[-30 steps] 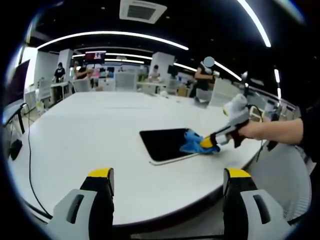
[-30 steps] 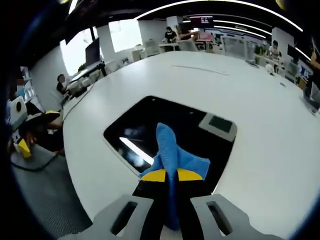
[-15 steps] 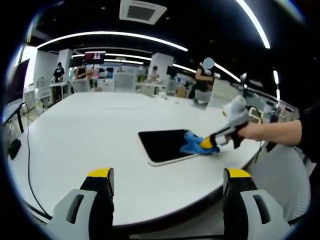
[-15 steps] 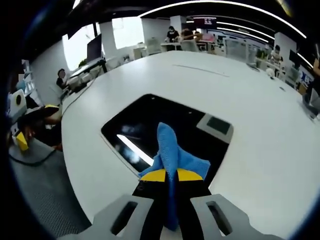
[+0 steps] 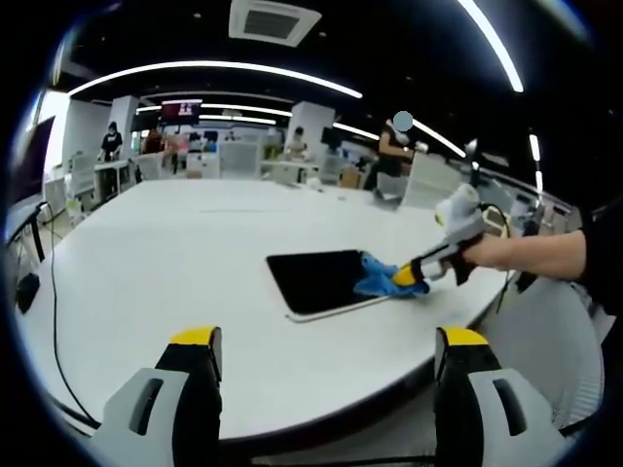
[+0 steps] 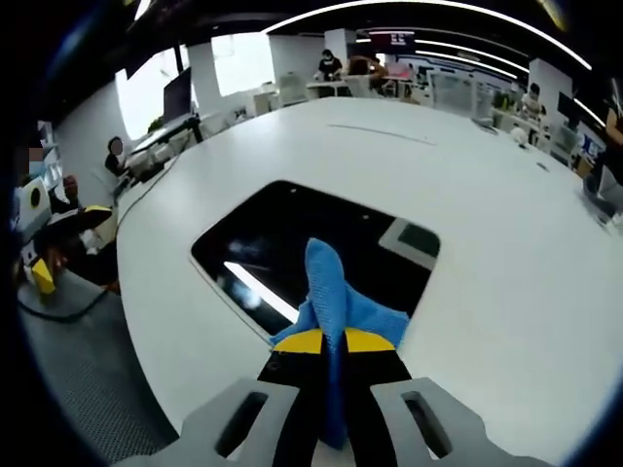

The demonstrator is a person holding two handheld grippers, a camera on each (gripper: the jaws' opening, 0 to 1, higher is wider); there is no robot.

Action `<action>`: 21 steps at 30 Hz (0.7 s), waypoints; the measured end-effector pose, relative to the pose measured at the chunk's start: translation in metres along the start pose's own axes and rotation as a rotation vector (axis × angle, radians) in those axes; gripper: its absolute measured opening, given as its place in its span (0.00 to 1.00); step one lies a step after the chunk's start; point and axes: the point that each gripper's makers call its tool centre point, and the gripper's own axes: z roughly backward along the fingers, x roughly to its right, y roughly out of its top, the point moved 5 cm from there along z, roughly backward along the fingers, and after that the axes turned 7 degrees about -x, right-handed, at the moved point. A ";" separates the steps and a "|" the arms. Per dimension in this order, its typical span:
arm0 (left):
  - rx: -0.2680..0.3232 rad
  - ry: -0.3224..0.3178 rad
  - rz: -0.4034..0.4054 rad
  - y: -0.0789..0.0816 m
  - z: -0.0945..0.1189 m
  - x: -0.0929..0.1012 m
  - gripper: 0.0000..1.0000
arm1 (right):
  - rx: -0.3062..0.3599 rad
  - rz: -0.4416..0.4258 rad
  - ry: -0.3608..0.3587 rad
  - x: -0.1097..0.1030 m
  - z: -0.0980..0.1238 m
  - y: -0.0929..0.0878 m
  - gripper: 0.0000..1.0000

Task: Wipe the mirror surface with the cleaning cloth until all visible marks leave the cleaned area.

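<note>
Blue microfibre cleaning cloth [image 6: 336,297] sits pinched between the yellow-tipped fingers of the right gripper [image 6: 328,341], which are clenched on it, its bunched end resting on the near edge of the dark rectangular mirror [image 6: 292,243]. That mirror lies flat on the broad white tabletop [image 6: 487,214], and in the left gripper view the cloth [image 5: 378,278] touches the mirror [image 5: 316,280] at the end nearest the right gripper [image 5: 404,276].

The left gripper [image 5: 329,355] hangs off the tabletop's edge, well apart from the mirror, its fingers spread and empty.

By my judgement the wiping is under way — most of the mirror beyond the cloth looks uncovered. The next stroke calls for pushing the cloth across the mirror toward its far edge with steady downward pressure.
</note>
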 end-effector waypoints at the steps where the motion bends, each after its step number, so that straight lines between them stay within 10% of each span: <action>1: 0.000 0.000 0.000 0.000 0.000 0.000 0.91 | 0.000 -0.002 -0.001 0.000 0.001 -0.001 0.00; 21: 0.004 0.008 0.002 0.000 0.001 0.000 0.90 | 0.029 -0.072 -0.012 0.005 0.005 -0.006 0.00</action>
